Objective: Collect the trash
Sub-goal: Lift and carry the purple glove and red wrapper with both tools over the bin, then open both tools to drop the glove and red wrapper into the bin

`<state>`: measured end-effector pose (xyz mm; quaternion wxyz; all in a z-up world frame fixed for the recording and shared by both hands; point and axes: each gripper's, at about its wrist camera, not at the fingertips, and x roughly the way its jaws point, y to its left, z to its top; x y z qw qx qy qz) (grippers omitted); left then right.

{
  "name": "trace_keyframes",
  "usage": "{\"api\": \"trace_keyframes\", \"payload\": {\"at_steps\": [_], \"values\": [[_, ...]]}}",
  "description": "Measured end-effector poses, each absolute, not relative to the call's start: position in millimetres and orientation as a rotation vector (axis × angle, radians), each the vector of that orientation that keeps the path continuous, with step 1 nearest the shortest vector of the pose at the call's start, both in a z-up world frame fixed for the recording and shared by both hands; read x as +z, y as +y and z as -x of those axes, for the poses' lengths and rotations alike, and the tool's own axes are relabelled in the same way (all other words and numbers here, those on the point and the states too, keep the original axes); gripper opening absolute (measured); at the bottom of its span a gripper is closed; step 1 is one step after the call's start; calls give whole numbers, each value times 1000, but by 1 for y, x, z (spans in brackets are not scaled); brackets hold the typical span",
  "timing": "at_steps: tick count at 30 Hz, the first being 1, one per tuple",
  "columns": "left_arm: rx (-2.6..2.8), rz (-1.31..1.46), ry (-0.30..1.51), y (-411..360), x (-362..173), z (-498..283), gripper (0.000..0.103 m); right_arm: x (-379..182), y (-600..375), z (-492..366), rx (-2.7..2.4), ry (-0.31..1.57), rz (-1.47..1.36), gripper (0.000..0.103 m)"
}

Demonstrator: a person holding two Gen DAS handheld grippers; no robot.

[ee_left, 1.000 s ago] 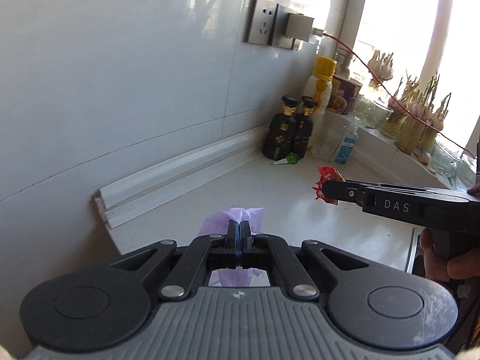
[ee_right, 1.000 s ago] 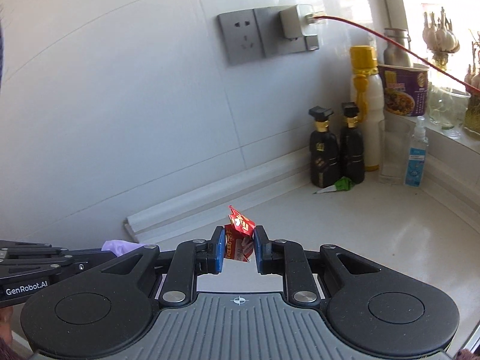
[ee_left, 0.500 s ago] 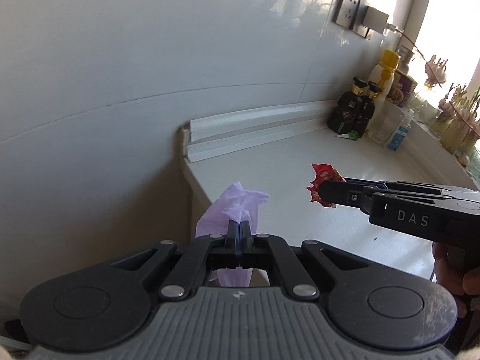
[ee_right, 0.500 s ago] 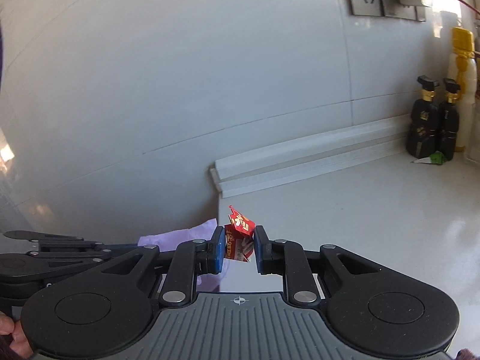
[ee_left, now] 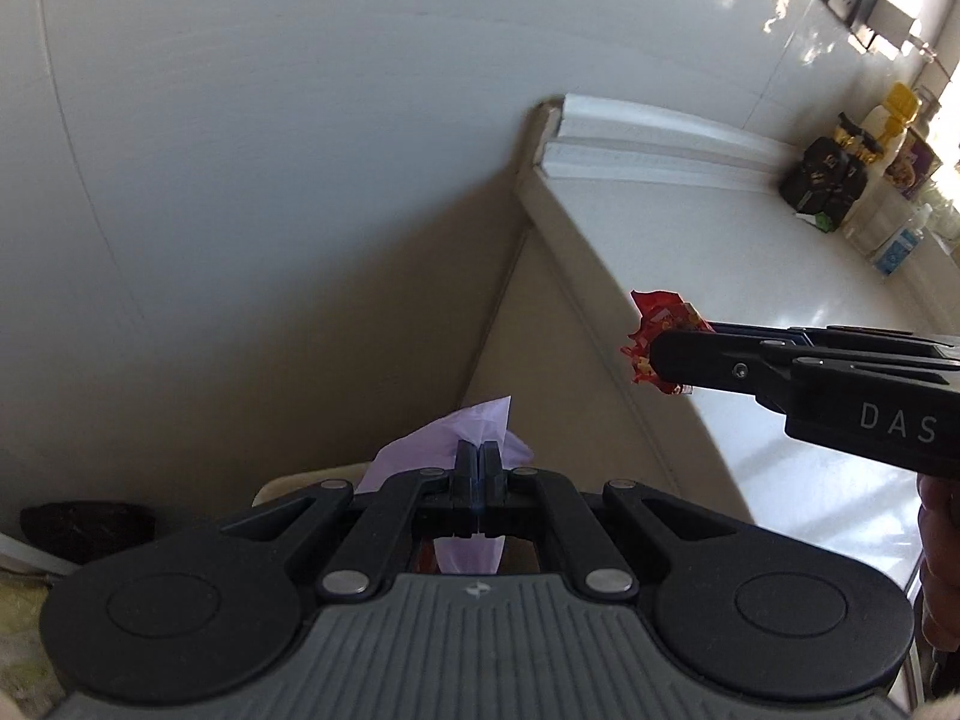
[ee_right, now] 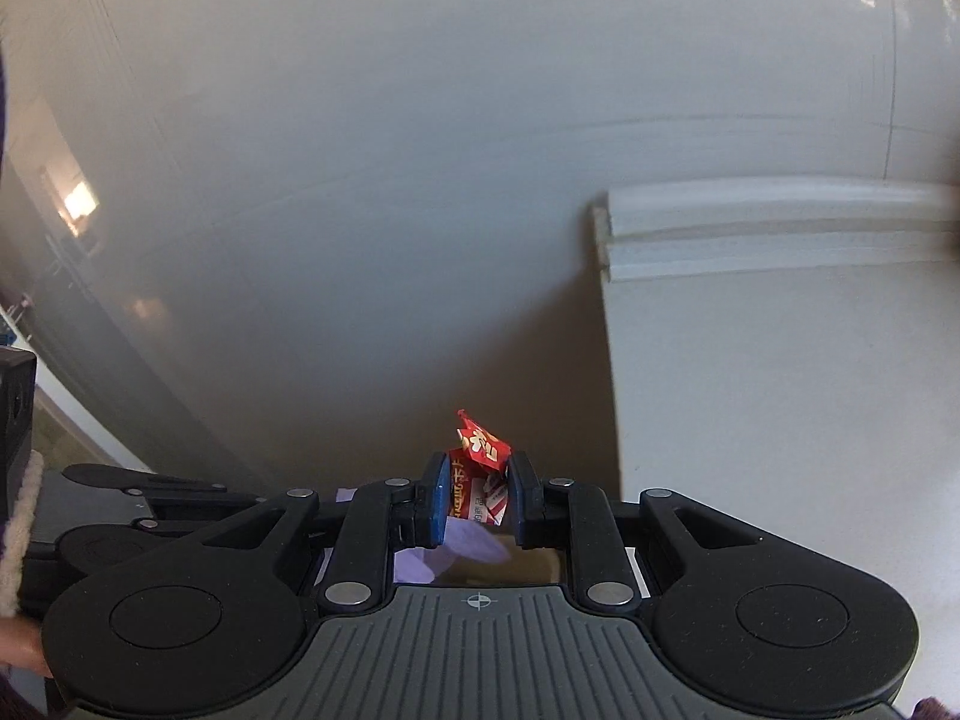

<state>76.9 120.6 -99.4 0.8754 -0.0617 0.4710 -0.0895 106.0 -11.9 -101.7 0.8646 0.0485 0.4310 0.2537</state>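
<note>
At lower centre of each wrist view, a lilac plastic scrap [ee_left: 441, 450] is pinched by the fully closed left gripper [ee_left: 477, 468], while a crumpled red wrapper [ee_right: 480, 474] is clamped by the narrowly parted right gripper [ee_right: 478, 495], beside the white counter [ee_right: 780, 390].

Two grippers [ee_left: 478, 468] [ee_right: 478, 498], one red wrapper [ee_right: 480, 468], one lilac scrap [ee_left: 444, 444], seemingly two dark bottles [ee_left: 825, 174].

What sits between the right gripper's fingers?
A crumpled red wrapper, pinched between the right gripper's fingers; the right wrist view shows it best.
</note>
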Motion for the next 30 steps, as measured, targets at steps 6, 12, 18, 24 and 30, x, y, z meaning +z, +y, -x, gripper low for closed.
{"api": "trace_keyframes", "payload": {"at_steps": [6,12,18,24,30], "values": [[-125,156,1076,136,-137,-66,0,-137,11,-106,569,1027,-99,19],[-73,135,1160,142,-171,-63,0,-169,25,-113,575,1141,-108,20],[-24,152,1206,153,-193,-64,0,-194,44,-126,566,1213,-68,20],[21,174,1226,160,-206,-72,1,-207,55,-133,557,1263,-83,21],[46,164,1257,163,-212,-75,30,-210,55,-139,561,1298,-127,36]]}}
